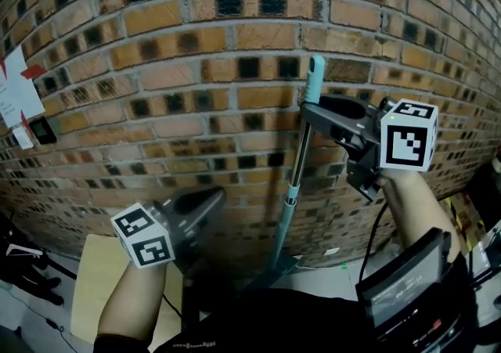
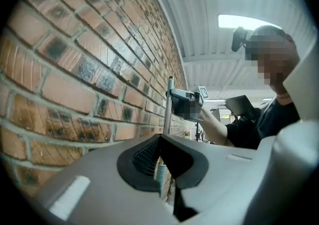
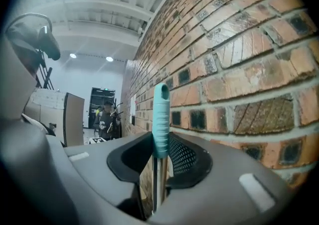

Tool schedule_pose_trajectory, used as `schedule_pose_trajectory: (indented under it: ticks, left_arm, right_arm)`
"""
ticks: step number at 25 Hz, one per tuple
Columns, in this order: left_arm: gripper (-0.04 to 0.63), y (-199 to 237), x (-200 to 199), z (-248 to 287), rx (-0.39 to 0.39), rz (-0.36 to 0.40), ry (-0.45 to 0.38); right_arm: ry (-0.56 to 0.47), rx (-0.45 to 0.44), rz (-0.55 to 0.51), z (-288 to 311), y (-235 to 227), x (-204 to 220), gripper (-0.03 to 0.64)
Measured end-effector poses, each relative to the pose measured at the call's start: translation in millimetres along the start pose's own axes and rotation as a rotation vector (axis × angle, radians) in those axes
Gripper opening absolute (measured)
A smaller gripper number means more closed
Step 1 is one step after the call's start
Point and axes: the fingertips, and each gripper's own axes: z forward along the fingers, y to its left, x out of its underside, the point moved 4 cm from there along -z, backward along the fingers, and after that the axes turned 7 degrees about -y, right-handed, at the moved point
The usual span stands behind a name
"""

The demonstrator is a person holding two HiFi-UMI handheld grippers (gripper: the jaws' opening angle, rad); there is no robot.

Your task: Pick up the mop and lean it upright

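Observation:
The mop stands upright against the brick wall (image 1: 172,70). Its teal grip (image 1: 315,77) is at the top, with a silver pole (image 1: 301,156) and a teal lower section (image 1: 282,226) below. My right gripper (image 1: 311,113) is shut on the pole just under the teal grip (image 3: 160,119), which sticks up between its jaws. My left gripper (image 1: 213,199) hangs low at the left, shut and empty, apart from the mop. In the left gripper view, the pole (image 2: 168,112) rises beyond the closed left gripper (image 2: 158,144) toward the right gripper (image 2: 187,103).
Papers (image 1: 16,97) are pinned to the wall at far left. A beige board (image 1: 98,281) lies on the floor at lower left. A black device (image 1: 407,289) rides on the right forearm. A person (image 3: 105,116) stands far off down the hall.

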Motion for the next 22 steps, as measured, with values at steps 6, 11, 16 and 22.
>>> schedule_pose_trajectory:
  ticks: [6, 11, 16, 22]
  left_arm:
    - [0.0, -10, -49, 10, 0.049, 0.046, -0.038]
    - [0.0, -18, -77, 18, 0.076, 0.077, -0.061]
    - [0.0, -27, -93, 24, 0.103, 0.106, -0.07]
    - [0.0, -27, -103, 25, 0.098, 0.117, -0.072]
  right_arm:
    - [-0.037, -0.027, -0.035, 6, 2, -51, 0.11]
    - [-0.048, -0.038, -0.104, 15, 7, -85, 0.112]
    - [-0.072, -0.038, -0.114, 23, 7, -107, 0.112]
    - [-0.096, -0.025, -0.11, 29, 4, -122, 0.112]
